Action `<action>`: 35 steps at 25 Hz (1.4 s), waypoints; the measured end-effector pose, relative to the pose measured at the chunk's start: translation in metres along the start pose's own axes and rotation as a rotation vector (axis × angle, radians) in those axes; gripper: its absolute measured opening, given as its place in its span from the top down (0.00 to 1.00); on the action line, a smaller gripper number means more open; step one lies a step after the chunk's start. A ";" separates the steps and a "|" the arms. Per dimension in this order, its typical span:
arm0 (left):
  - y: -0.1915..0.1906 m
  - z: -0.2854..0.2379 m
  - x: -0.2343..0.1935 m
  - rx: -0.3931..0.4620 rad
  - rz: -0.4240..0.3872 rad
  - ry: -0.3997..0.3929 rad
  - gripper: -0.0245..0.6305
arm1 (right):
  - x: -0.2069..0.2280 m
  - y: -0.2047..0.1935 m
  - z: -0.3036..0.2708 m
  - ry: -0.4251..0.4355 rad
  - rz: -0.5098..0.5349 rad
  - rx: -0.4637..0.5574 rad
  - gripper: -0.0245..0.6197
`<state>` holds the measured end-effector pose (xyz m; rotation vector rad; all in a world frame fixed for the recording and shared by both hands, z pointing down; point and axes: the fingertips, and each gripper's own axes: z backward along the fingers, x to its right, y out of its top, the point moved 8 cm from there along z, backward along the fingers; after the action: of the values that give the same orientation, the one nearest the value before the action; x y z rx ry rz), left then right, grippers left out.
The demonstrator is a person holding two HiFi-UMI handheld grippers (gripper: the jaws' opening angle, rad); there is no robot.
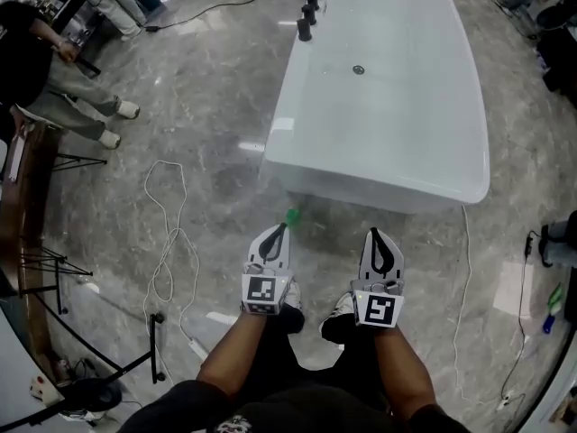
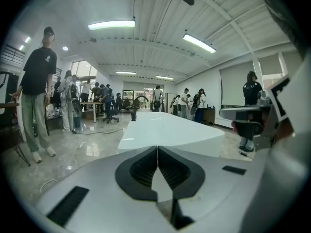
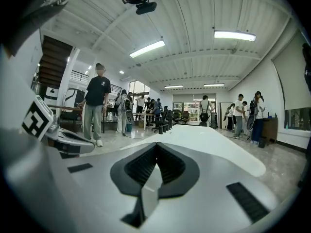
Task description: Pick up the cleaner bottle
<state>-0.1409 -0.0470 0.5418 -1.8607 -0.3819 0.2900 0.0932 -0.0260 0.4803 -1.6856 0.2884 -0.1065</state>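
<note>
In the head view I stand on a grey marble floor in front of a white tub (image 1: 388, 106). A small green thing (image 1: 291, 215) lies on the floor at the tub's base, just past my left gripper (image 1: 279, 230); I cannot tell what it is. My right gripper (image 1: 377, 234) is held beside it, also pointing at the tub. Both have their jaws together with nothing between them. The left gripper (image 2: 158, 148) and right gripper (image 3: 156, 145) views show closed black pads and the tub's white rim (image 2: 165, 130) ahead. No cleaner bottle shows plainly.
Black tap fittings (image 1: 306, 16) stand at the tub's far end. A white cable (image 1: 167, 242) loops on the floor to the left, near black stands (image 1: 54, 269). Another cable (image 1: 464, 287) and green and blue items (image 1: 552, 307) lie at right. A person (image 1: 54, 79) is at upper left.
</note>
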 end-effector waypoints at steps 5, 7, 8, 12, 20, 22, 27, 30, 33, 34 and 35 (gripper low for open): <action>-0.102 -0.050 -0.013 -0.017 0.019 0.043 0.95 | -0.012 -0.112 -0.033 0.029 -0.024 -0.010 0.94; -0.141 -0.067 -0.015 -0.017 -0.001 0.049 0.95 | -0.015 -0.153 -0.045 0.034 -0.025 -0.020 0.94; -0.161 -0.074 -0.016 -0.017 -0.006 0.053 0.95 | -0.018 -0.172 -0.050 0.037 -0.024 -0.022 0.94; -0.233 -0.099 -0.018 -0.001 0.024 0.068 0.95 | -0.031 -0.246 -0.070 0.051 -0.025 -0.008 0.94; -0.335 -0.136 -0.019 -0.001 0.016 0.080 0.95 | -0.034 -0.356 -0.094 0.036 -0.029 -0.009 0.94; -0.346 -0.142 -0.020 0.007 0.023 0.086 0.95 | -0.034 -0.371 -0.097 0.037 -0.033 -0.008 0.94; -0.363 -0.144 -0.027 0.013 0.066 0.113 0.95 | -0.034 -0.381 -0.101 0.042 -0.050 -0.010 0.94; -0.373 -0.143 -0.029 0.003 0.059 0.096 0.91 | -0.037 -0.385 -0.104 0.058 -0.057 -0.007 0.94; -0.386 -0.144 -0.029 -0.021 0.035 0.064 0.71 | -0.040 -0.391 -0.108 0.073 -0.075 -0.008 0.94; -0.392 -0.145 -0.030 -0.033 0.031 0.055 0.66 | -0.041 -0.392 -0.109 0.078 -0.080 -0.006 0.94; -0.398 -0.146 -0.031 -0.045 0.033 0.047 0.61 | -0.042 -0.391 -0.111 0.083 -0.083 -0.004 0.94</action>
<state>-0.1595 -0.0704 0.9653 -1.9163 -0.3282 0.2613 0.0764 -0.0788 0.8855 -1.6995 0.2812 -0.2386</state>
